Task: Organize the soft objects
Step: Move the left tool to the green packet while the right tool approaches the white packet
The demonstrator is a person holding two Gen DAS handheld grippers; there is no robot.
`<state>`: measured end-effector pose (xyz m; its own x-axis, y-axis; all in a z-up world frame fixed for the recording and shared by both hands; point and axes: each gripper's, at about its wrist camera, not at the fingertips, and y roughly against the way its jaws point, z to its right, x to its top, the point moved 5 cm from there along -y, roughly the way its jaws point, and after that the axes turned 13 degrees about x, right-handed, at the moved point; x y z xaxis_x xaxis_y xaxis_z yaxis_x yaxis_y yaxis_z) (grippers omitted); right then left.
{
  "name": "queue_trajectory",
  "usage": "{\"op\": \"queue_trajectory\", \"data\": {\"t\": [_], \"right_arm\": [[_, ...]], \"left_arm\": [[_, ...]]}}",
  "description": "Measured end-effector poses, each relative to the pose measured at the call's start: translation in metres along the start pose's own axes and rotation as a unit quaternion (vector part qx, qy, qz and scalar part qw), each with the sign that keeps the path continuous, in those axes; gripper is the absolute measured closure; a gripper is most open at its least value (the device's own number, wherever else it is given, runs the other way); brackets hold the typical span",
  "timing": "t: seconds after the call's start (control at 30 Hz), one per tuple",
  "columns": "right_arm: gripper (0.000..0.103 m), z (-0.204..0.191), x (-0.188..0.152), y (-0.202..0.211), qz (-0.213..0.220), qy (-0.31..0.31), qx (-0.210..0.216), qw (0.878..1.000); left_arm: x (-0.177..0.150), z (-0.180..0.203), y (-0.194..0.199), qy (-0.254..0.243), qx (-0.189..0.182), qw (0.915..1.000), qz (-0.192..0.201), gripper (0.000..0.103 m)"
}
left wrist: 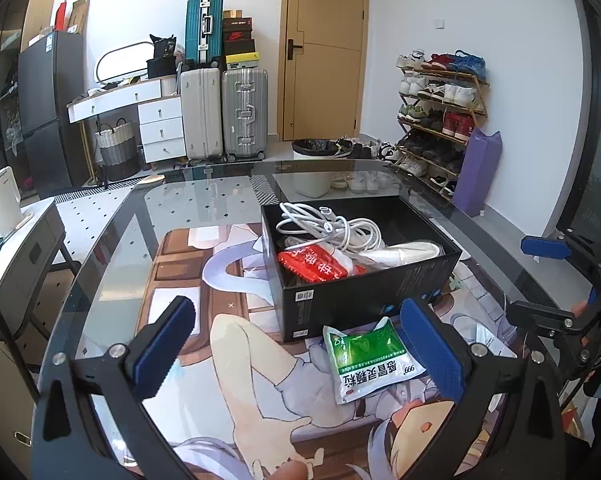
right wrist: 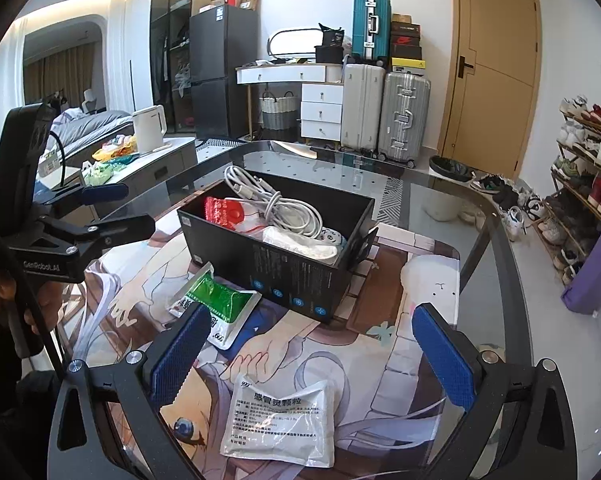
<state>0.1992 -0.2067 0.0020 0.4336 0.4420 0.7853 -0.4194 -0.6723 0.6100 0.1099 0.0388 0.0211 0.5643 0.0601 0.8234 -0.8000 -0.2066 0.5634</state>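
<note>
A black box (left wrist: 364,304) (right wrist: 284,272) stands on the printed mat. It holds a white cable (left wrist: 332,228) (right wrist: 276,204), a red packet (left wrist: 312,266) (right wrist: 220,208) and a white soft item (left wrist: 400,252) (right wrist: 300,242). A green medicine packet (left wrist: 368,360) (right wrist: 216,300) lies on the mat in front of the box. A white medicine packet (right wrist: 284,424) lies face down nearer me. My left gripper (left wrist: 300,352) is open above the mat, the green packet by its right finger. My right gripper (right wrist: 312,356) is open above the white packet. Both are empty.
The mat (left wrist: 228,360) lies on a glass table (right wrist: 488,280). A side table with a white kettle (right wrist: 150,124) and snack bags stands to the left. Suitcases (left wrist: 244,114), a drawer unit and a shoe rack (left wrist: 436,116) line the far walls.
</note>
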Motion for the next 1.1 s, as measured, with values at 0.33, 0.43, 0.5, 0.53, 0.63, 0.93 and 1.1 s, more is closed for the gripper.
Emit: {"op": "queue_trajectory", "data": {"t": [0.33, 0.43, 0.5, 0.53, 0.63, 0.93, 1.1], "right_arm": [[0.001, 0.002, -0.005, -0.003, -0.017, -0.001, 0.003, 1.0], [0.001, 0.001, -0.008, -0.007, -0.029, 0.0, 0.006, 1.0], [0.001, -0.001, -0.011, -0.012, -0.041, 0.003, 0.009, 0.999], [0.001, -0.002, -0.013, -0.015, -0.05, 0.005, 0.012, 0.999], [0.001, -0.007, -0.021, -0.023, -0.073, 0.012, 0.018, 0.997], [0.001, -0.011, -0.046, -0.046, -0.145, 0.013, 0.035, 0.989], [0.001, -0.011, -0.057, -0.054, -0.172, 0.011, 0.038, 0.984]], "left_arm": [[-0.004, 0.005, 0.0, -0.015, 0.001, 0.9999, 0.001, 0.0], [-0.004, 0.006, -0.001, -0.017, 0.0, 0.9998, -0.005, 0.0], [-0.005, 0.007, -0.002, -0.018, -0.001, 0.9998, -0.006, 0.0], [-0.005, 0.007, -0.002, -0.018, -0.001, 0.9998, -0.006, 0.0], [-0.006, 0.009, -0.003, -0.021, -0.002, 0.9997, -0.008, 0.0], [-0.009, 0.011, -0.005, -0.026, -0.004, 0.9996, -0.013, 0.0], [-0.01, 0.012, -0.007, -0.028, -0.006, 0.9995, -0.016, 0.0]]}}
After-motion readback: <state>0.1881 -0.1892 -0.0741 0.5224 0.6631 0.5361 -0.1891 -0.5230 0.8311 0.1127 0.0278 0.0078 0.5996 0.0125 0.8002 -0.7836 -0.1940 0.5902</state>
